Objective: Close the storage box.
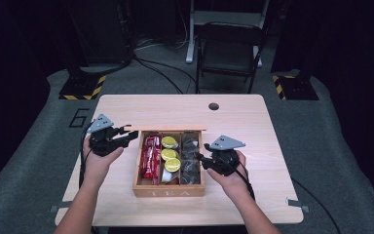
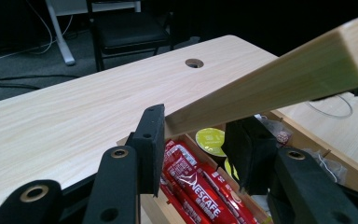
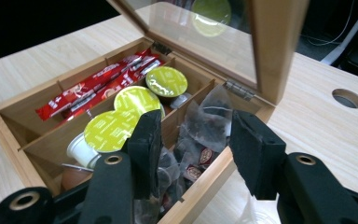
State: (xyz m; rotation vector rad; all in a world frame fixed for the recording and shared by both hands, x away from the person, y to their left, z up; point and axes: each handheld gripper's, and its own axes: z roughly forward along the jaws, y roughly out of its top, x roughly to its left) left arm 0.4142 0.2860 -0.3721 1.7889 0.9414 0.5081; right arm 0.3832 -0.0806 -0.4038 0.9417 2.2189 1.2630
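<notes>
A wooden tea box sits at the centre of the surface, its lid propped up by the left gripper, whose jaws are clamped on the lid's edge. The right gripper, jaws apart and holding nothing, hovers at the box's right-hand compartment, where dark tea bags lie just ahead of and below it, too jumbled to count. Three green-topped capsules fill the middle compartment; several red coffee sticks run lengthwise in the left.

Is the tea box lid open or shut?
Open. The lid stands raised on its hinges, held at its edge by the left gripper, with the compartments of the tea box exposed.
</notes>
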